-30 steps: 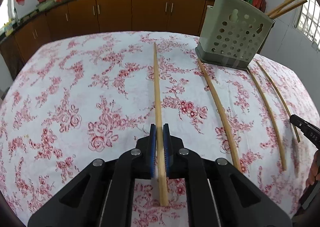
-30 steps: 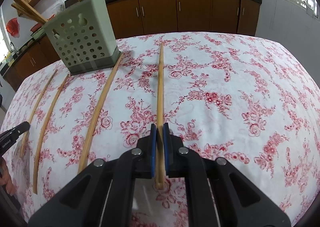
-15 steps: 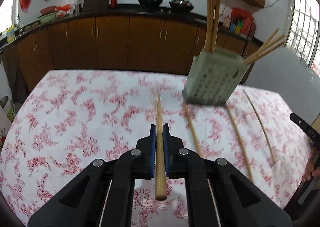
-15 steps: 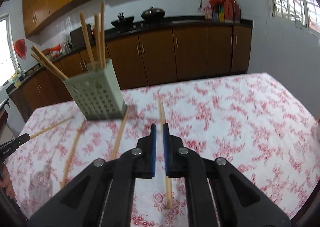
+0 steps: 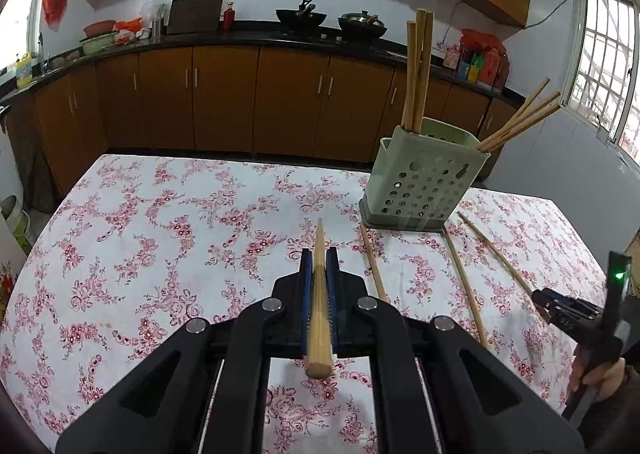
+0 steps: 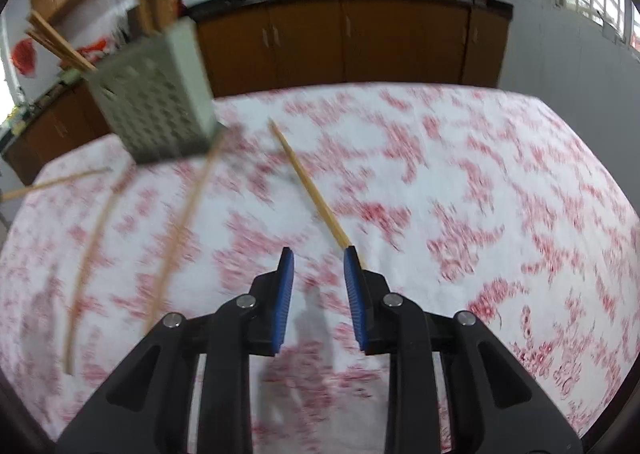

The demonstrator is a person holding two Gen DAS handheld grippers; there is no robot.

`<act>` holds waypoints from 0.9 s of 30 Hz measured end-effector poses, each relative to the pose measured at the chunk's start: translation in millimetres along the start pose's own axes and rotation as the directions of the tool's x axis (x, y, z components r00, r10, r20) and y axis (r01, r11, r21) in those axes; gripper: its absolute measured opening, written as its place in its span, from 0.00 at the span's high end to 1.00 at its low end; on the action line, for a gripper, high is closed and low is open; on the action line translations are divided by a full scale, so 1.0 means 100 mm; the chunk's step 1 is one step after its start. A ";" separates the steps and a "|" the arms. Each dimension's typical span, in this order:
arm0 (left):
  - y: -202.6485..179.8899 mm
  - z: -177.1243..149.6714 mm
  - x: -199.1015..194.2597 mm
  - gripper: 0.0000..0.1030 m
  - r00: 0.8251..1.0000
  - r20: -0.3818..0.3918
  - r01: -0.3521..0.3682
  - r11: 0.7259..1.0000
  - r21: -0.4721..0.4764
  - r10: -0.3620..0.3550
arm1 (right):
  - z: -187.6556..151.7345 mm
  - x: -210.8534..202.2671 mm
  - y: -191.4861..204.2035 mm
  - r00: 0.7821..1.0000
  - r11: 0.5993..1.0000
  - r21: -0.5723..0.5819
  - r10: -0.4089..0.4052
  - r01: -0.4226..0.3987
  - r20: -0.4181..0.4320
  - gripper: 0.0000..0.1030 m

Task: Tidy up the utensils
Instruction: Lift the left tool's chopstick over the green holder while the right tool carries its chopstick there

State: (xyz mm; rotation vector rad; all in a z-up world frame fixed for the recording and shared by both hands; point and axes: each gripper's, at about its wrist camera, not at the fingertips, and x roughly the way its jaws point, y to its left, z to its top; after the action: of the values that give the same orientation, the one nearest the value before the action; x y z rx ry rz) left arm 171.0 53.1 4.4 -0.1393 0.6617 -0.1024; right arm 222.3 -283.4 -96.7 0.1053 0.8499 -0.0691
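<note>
Currently, the left gripper (image 5: 319, 274) clamps a long pale wooden chopstick (image 5: 319, 302) between its blue pads, the stick running lengthwise along the jaw line with its thick butt end projecting toward the camera. This axial hold keeps the stick aligned with the gripper, which should suit feeding its tip into a holder opening. A second ago this stick lay flat on the cloth; it now hangs clear above the white tablecloth with red floral print (image 5: 160, 246).

The right gripper (image 6: 317, 274) has narrowly parted jaws that are opening, with nothing between the pads. A second wooden chopstick (image 6: 308, 189) lies on the cloth beyond it, its near end passing just behind the right-hand pad. Earlier the jaws were closed on this stick; it is now released, lying askew.

Further out, three loose chopsticks (image 5: 464, 278) rest on the cloth near the base of the pale green perforated plastic utensil holder (image 5: 424, 181), which stands upright toward the far right of the table. Upright and leaning chopsticks (image 5: 418, 69) already occupy its compartments. The right view is motion-blurred, so finer detail there cannot be told.
</note>
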 end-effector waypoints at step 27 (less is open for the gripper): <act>-0.01 0.00 -0.01 0.93 1.000 0.010 -0.003 1.000 0.002 0.003 | -0.03 -0.13 0.02 0.999 0.997 -0.065 0.039 -0.038 0.012 0.93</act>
State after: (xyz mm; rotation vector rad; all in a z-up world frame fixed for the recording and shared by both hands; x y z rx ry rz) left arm 170.1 51.8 4.8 -0.1367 0.6521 -0.0994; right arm 211.5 -280.5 -88.6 0.0598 0.8358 -0.0062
